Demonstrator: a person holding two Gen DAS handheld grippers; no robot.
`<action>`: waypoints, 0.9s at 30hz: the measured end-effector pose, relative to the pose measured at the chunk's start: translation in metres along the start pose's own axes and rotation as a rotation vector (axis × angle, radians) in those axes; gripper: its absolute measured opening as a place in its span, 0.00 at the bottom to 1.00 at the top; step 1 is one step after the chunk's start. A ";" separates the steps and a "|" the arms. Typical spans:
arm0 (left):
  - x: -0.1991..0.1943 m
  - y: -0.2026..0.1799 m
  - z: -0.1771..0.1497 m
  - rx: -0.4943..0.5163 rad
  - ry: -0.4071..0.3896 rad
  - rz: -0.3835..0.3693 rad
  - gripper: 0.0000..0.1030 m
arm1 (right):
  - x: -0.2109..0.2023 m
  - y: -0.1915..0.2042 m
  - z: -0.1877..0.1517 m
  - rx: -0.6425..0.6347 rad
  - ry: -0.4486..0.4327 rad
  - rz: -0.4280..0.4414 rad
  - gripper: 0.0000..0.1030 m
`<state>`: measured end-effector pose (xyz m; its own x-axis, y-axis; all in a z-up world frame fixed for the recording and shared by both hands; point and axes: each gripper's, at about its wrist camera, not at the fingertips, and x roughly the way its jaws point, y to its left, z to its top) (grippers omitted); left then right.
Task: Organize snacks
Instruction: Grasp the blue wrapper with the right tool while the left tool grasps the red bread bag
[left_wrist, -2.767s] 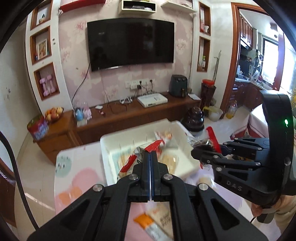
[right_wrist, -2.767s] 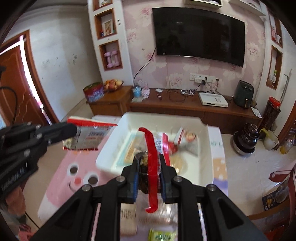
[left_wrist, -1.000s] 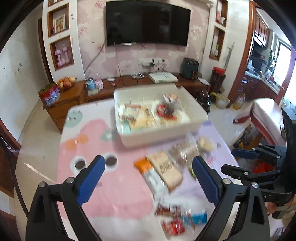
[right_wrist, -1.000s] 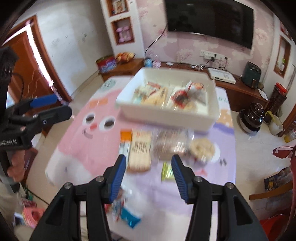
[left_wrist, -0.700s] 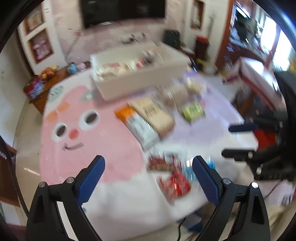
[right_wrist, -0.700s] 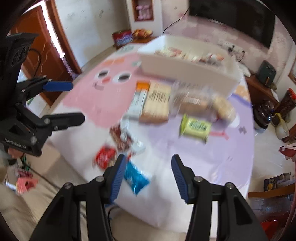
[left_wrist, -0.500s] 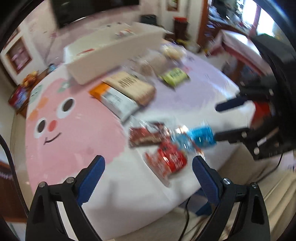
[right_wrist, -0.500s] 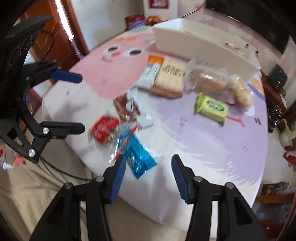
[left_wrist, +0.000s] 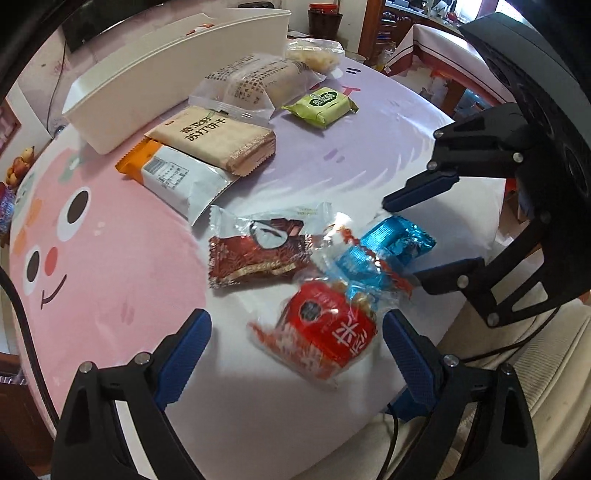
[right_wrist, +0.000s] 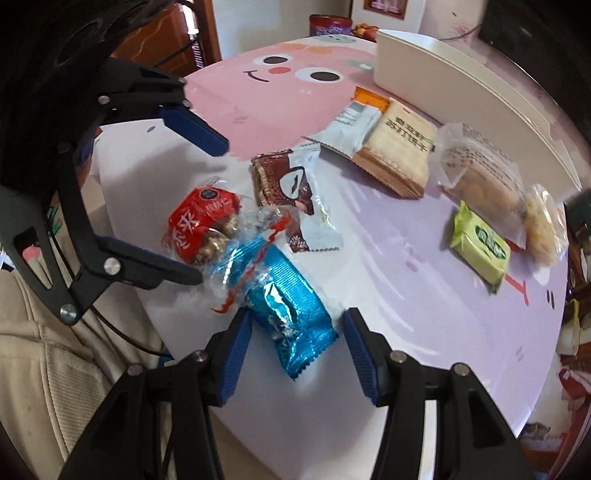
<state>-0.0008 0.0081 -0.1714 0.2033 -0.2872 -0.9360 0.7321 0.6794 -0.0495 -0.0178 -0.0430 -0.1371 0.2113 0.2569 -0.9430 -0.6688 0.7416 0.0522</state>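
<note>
The right gripper (right_wrist: 297, 347), fingers apart and empty, straddles the blue snack packet (right_wrist: 286, 314), whose long axis runs forward between them. The left gripper (left_wrist: 295, 354), fingers apart and empty, brackets the red snack packet (left_wrist: 321, 332) on the bench (left_wrist: 110, 266).

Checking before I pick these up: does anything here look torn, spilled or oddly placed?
Nothing looks torn or spilled. The only untidy spot: near the table edge the red packet, a clear twist-wrapped sweet and the blue packet lie bunched, overlapping, unlike the spread-out snacks beyond.

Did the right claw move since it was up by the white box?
Yes. The right claw came down and away from the white plastic box, now straddling the blue foil snack packet.
</note>
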 end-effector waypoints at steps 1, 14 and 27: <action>0.000 0.001 0.000 0.001 0.001 -0.005 0.89 | 0.000 0.000 0.001 -0.009 -0.001 0.001 0.52; 0.005 0.006 -0.006 -0.060 0.019 -0.065 0.64 | 0.006 -0.004 0.014 -0.052 -0.020 -0.013 0.60; -0.006 0.012 -0.013 -0.223 -0.042 -0.033 0.47 | -0.019 -0.026 -0.010 0.186 -0.110 0.038 0.27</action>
<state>-0.0023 0.0266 -0.1707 0.2115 -0.3364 -0.9176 0.5780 0.8002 -0.1602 -0.0113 -0.0730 -0.1241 0.2718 0.3457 -0.8981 -0.5370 0.8289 0.1565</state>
